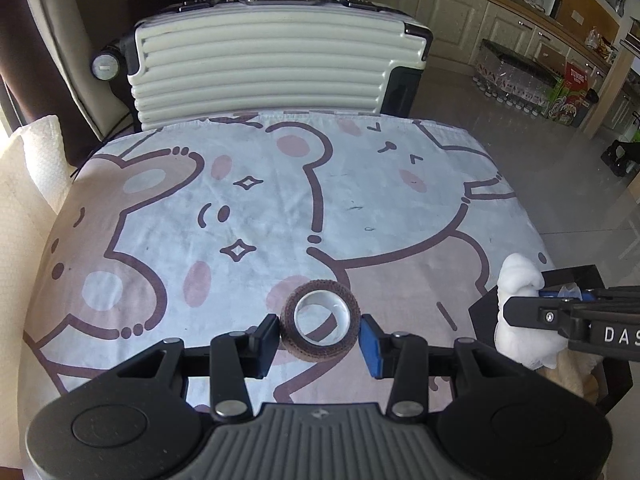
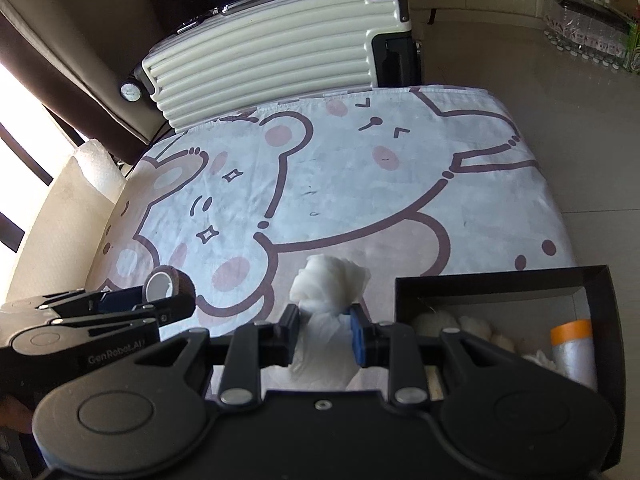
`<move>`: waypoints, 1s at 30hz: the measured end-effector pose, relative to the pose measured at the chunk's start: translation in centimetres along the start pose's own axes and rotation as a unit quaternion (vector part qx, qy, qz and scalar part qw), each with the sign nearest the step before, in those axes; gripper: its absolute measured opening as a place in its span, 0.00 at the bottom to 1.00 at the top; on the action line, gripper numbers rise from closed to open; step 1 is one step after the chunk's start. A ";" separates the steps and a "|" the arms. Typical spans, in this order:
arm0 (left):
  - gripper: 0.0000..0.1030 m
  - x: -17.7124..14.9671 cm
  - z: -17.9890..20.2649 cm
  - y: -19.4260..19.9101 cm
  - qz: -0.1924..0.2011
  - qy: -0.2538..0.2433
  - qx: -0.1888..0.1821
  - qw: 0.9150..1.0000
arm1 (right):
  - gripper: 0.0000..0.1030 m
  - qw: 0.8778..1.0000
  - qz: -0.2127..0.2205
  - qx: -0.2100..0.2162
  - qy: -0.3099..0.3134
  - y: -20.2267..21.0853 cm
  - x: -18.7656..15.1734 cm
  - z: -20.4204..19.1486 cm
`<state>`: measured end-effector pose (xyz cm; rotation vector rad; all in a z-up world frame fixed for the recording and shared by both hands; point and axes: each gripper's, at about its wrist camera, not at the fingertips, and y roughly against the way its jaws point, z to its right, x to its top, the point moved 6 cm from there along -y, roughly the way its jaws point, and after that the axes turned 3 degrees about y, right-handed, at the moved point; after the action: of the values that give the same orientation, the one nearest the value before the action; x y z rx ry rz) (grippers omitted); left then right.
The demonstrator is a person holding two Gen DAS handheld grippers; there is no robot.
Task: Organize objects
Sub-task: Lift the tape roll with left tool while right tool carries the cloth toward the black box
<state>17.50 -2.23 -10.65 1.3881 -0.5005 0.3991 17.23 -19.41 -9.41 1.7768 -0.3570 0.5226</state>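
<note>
We see a big white suitcase (image 1: 260,68) at the far edge of a table with a bear blanket (image 1: 248,208) on it. A black box (image 2: 504,292) sits at the near right corner, with soft white balls and an orange-capped roll inside. Our right gripper (image 2: 325,332) pinches a crumpled white tissue (image 2: 330,284) just left of the box. Our left gripper (image 1: 319,338) squeezes a brown tape roll (image 1: 319,320), lifted above the blanket near the near edge.
</note>
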 end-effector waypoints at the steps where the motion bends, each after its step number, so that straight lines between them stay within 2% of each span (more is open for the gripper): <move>1: 0.43 0.0 0.0 0.4 0.003 0.002 0.001 1.000 | 0.27 1.000 0.005 -0.001 0.003 0.4 -0.1 -0.1; 14: 0.43 -0.9 0.3 5.2 0.031 0.009 0.020 0.999 | 0.27 0.995 0.073 -0.026 0.056 5.0 -0.8 -1.5; 21: 0.43 -1.2 -0.2 6.8 0.041 0.017 0.032 0.999 | 0.27 0.994 0.077 -0.040 0.065 5.9 -1.0 -1.8; 30: 0.43 -1.5 -0.8 7.6 0.047 0.028 0.042 0.998 | 0.27 0.992 0.081 -0.034 0.087 6.5 -1.3 -2.8</move>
<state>12.18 -0.33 -5.29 1.4343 -0.5095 0.5397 12.43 -18.45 -4.07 1.6319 -0.3946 0.7667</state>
